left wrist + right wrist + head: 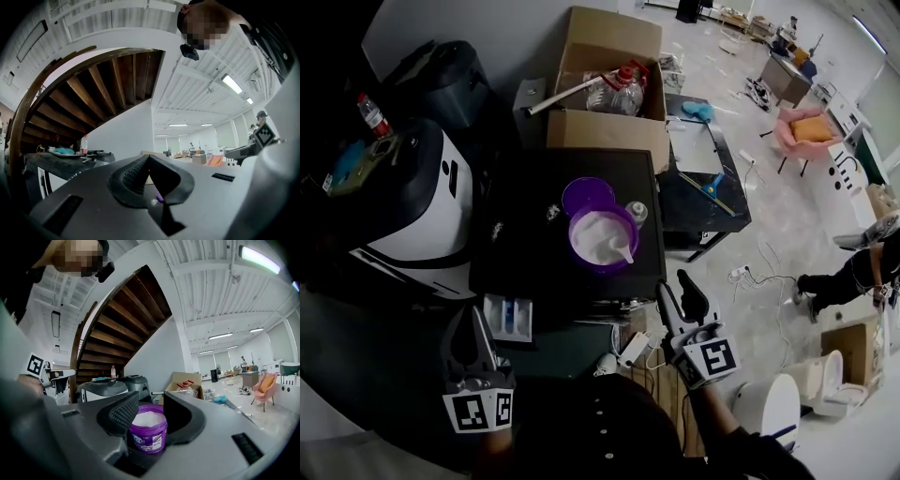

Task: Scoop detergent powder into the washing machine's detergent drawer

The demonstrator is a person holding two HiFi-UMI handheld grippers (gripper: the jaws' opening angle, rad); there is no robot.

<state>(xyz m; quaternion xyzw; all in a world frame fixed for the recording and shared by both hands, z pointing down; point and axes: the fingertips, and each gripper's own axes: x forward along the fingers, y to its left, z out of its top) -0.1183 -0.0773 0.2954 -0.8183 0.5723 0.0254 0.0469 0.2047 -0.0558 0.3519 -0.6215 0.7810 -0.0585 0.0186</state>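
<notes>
Looking down, the head view alone shows the detergent drawer [508, 319] standing out from the washing machine's [525, 187] front, and a white scoop [622, 249] resting in the purple detergent tub [579, 251] on top, its lid [586, 195] just behind. The right gripper [673, 281] frames that tub between spread jaws, untouched; the left gripper [474, 323] has its jaw tips pressed together, empty

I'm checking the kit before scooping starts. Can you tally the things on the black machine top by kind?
Tub: 1
Lid: 1
Scoop: 1
Clear cup: 1
Total: 4
</notes>
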